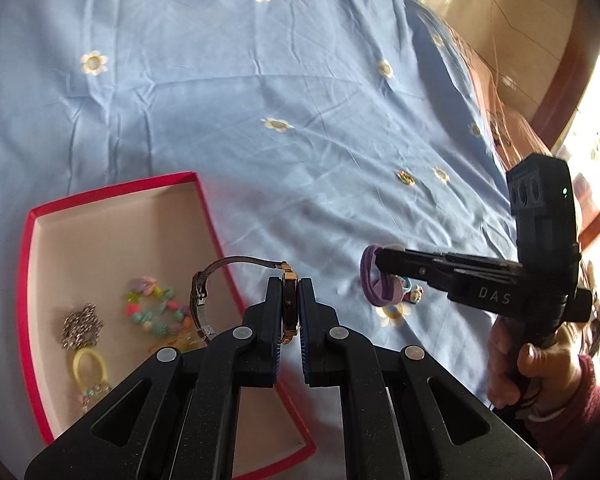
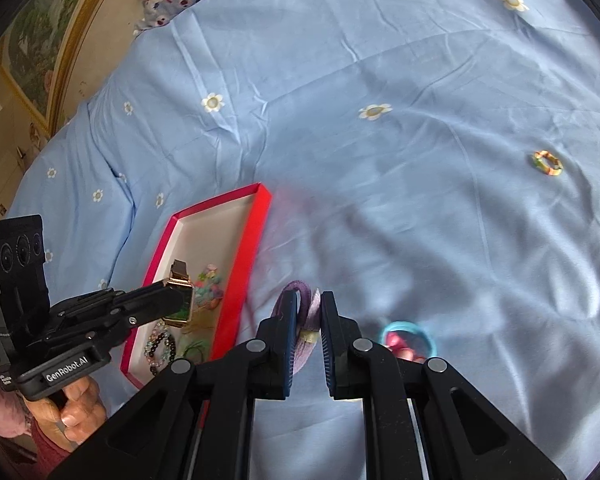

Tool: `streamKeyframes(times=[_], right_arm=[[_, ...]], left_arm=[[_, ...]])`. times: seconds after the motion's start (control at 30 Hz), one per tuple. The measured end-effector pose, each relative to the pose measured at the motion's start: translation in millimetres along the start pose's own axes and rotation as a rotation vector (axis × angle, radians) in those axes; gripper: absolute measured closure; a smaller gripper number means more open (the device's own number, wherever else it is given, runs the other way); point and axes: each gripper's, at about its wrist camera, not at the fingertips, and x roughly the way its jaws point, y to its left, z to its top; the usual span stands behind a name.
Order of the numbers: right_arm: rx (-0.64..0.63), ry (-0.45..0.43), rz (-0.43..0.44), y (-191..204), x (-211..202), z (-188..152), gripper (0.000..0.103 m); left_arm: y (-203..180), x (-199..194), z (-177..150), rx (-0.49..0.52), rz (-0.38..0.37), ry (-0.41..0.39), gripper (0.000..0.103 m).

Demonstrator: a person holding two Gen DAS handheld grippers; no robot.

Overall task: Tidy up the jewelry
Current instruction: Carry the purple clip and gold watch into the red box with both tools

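My left gripper (image 1: 290, 308) clamps the watch (image 1: 290, 306) by its stiff case, strap dangling. My right gripper (image 2: 309, 326) pinches the soft, light hair tie (image 2: 310, 312), probably securely, lower centre of frame.

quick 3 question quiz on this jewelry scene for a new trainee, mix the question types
1. True or false: the left claw is shut on a gold-cased watch.
2. Multiple choice: what is pinched in the right claw? A) a purple hair tie B) a silver chain C) a yellow ring
3. Fill in: the beaded bracelet lies inside the red ____.

Key:
1. True. The watch's case sits edge-on between the pads, its strap looping over the box.
2. A. The purple hair tie is between the pads; a blue hair tie lies on the blue bedsheet beside it.
3. box
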Motion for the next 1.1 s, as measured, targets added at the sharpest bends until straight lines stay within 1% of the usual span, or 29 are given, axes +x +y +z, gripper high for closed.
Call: streamKeyframes(times=[0.23, 0.5, 0.83, 1.1], right_arm=[[-0.05, 0.019, 0.031, 27.7, 12.8, 1.4, 0.092], [-0.102, 0.037, 0.062, 57.4, 31.1, 6.5, 0.092], [-0.151, 0.054, 0.089, 88.6, 55.9, 15.7, 0.092], [-0.171, 0.079, 0.086, 99.3, 82.6, 25.6, 0.092]], left_arm=[[30.6, -19.9, -11.9, -0.088, 0.053, -0.035, 0.097], [54.9, -31.3, -21.4, -0.134, 0.09, -0.049, 0.097], [81.9, -35.5, -24.8, -0.171, 0.129, -0.05, 0.097], [106.0, -25.4, -18.6, -0.196, 0.16, -0.039, 0.097]])
